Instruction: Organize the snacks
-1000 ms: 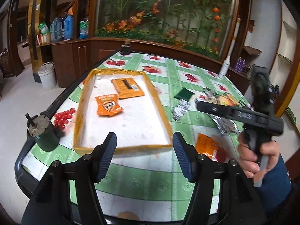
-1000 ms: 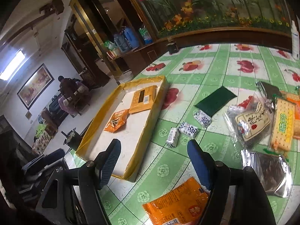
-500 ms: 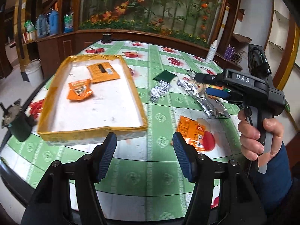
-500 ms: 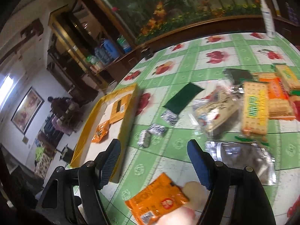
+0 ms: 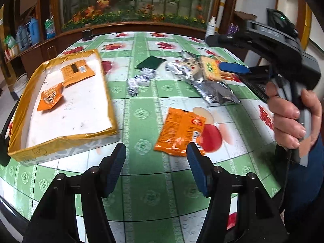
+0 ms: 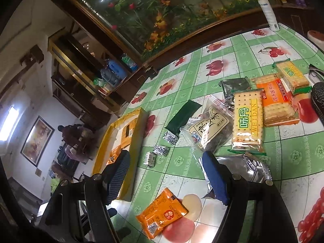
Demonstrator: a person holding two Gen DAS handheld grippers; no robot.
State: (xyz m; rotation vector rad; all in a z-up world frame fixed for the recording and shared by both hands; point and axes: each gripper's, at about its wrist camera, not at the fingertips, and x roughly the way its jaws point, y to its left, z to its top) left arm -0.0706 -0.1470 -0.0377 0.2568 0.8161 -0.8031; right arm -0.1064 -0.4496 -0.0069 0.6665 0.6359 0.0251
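Bench point(image 5: 145, 174): covered by a green-and-white checked cloth printed with fruit.

Tray point(image 5: 60, 139): a shallow box with yellow taped rim and white floor, set on the bench toward the left of the left wrist view. Two orange packets are held in it: a larger one point(image 5: 78, 71) at the far end, a smaller one point(image 5: 50, 99) nearer the middle, the two almost touching at a corner.

Orange snack packet point(image 5: 181, 130): lying flat on the cloth, outside the tray and to its right, just beyond the left tongs point(image 5: 156, 163). The same packet is seen low in the right wrist view point(image 6: 162, 212), below the right tongs point(image 6: 166, 174).

Small foil-wrapped sweets point(image 6: 161, 149): three, black and white, scattered between the tray and the dark green sachet point(image 6: 183, 117).

Snack pile: a clear bag with printed characters point(image 6: 210, 130), a green-labelled cracker pack point(image 6: 248, 121), an orange cracker pack point(image 6: 274, 99), a second green-labelled pack point(image 6: 291, 75) and a silver foil bag point(image 6: 251, 166), overlapping or touching one another.

Left tongs: jaws parted about halfway, nothing between them, held above the cloth.

Right tongs: jaws parted, nothing gripped; carried in a hand point(image 5: 291, 119) with a dark blue sleeve.

White spray bottle point(image 6: 268, 10): upright at the far edge.
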